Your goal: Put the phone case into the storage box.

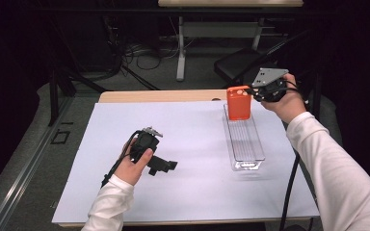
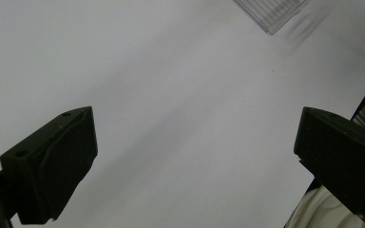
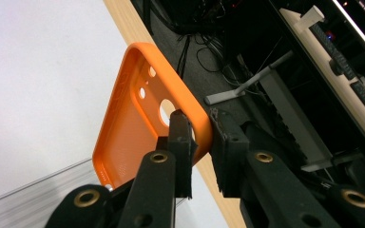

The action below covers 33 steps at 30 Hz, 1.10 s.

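Left gripper [image 1: 166,165] hovering low over white sheet [image 1: 183,144], jaws spread wide, gripping nothing. Right gripper [image 3: 200,135] pinching edge of orange phone case [image 3: 142,123], case standing upright at far end of clear tray [image 1: 244,144].

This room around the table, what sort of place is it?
Probably a lab or workshop: a white sheet covers the table, loose cables lie on the floor behind it, and another desk's legs stand beyond.
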{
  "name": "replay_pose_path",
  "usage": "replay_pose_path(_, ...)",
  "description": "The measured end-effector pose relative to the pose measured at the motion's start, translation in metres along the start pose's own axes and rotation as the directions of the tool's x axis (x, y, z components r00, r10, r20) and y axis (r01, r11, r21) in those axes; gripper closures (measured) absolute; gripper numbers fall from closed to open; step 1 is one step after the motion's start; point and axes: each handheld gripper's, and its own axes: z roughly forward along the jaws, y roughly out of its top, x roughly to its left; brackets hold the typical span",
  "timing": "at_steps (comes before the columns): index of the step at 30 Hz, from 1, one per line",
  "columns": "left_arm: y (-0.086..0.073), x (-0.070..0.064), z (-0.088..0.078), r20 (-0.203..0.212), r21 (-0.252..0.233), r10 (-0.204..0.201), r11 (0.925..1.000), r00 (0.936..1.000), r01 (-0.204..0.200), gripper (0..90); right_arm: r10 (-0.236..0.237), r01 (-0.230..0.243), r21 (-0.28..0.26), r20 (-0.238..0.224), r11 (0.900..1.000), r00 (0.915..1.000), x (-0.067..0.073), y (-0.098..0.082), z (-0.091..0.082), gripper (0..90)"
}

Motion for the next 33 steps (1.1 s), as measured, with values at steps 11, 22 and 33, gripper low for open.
replay_pose_path(11, -0.001, 0.003, -0.002, -0.004, -0.008, -0.006, 0.9999, 1.0, 0.006, 1.1, -0.04, 0.041, -0.017, 0.066, 0.999, 0.997, 0.001, -0.007, 0.012, 79.7)
replay_pose_path(22, -0.002, 0.004, 0.0, -0.014, -0.002, -0.009, 1.0, 0.9999, 0.009, 1.1, -0.062, 0.065, -0.03, 0.099, 0.997, 0.9931, 0.004, -0.025, 0.028, 79.7)
replay_pose_path(33, -0.003, 0.005, 0.0, -0.015, -0.001, -0.01, 0.9999, 0.9998, 0.01, 1.1, -0.088, 0.089, -0.007, 0.139, 0.996, 0.9864, 0.014, -0.032, 0.051, 79.7)
